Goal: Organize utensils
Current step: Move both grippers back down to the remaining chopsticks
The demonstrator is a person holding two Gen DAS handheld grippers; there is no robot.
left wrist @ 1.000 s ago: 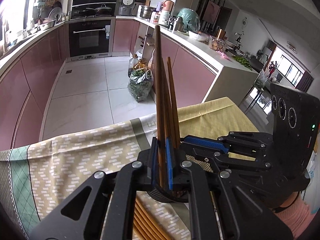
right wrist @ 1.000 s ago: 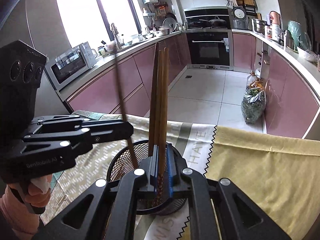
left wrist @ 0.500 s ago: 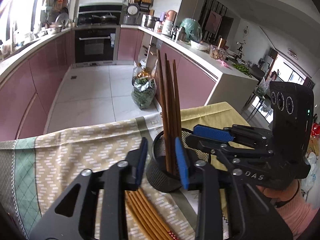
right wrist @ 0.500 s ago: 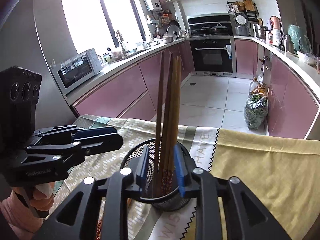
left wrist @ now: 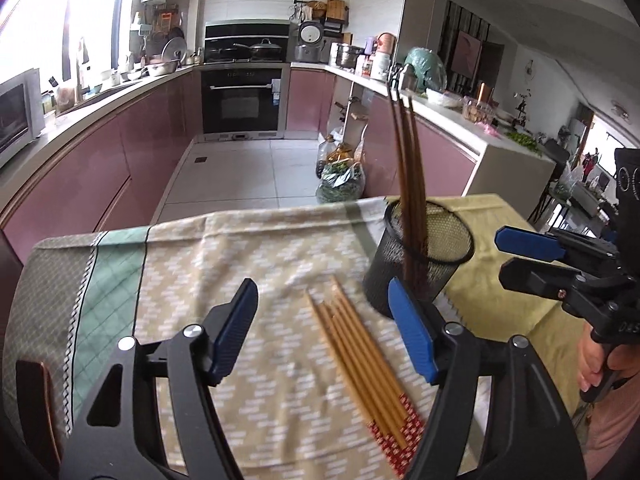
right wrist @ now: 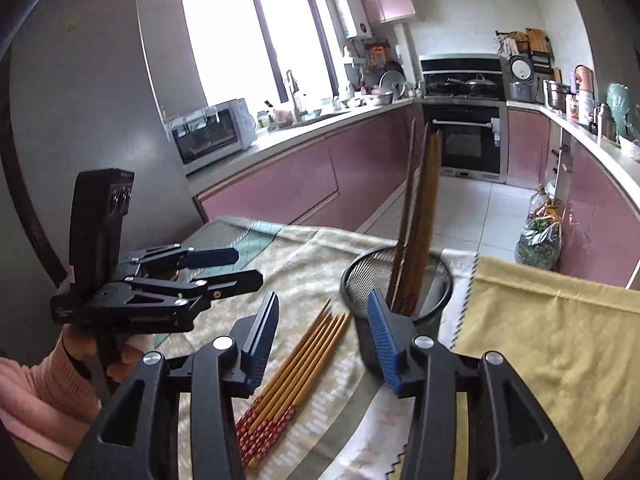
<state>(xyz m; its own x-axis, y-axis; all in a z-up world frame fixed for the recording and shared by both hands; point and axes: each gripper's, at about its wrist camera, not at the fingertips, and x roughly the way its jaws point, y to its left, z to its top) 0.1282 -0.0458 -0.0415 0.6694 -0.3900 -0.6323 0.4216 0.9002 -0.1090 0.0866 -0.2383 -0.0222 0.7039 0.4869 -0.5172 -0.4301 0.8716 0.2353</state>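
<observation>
Your left gripper [left wrist: 322, 328] & right gripper [right wrist: 324, 336] are both opening, nothing between the pads (dark chopsticks [left wrist: 410, 184] stand in the mesh cup [left wrist: 424, 252]); light chopsticks [left wrist: 360, 364] lie on the cloth [left wrist: 240, 248].

Dark chopsticks [left wrist: 412, 184] upright in mesh holder [left wrist: 400, 276]; tan chopsticks [left wrist: 360, 364] flat alongside.

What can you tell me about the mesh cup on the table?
The mesh cup is a round black holder of fine wire mesh with a solid dark rim, standing upright on the patterned tablecloth near the seam with the yellow cloth. Several dark brown chopsticks stand in it, leaning against the rim. Light chopsticks with red ends lie on the cloth just beside its base. Neither gripper touches it.
</observation>
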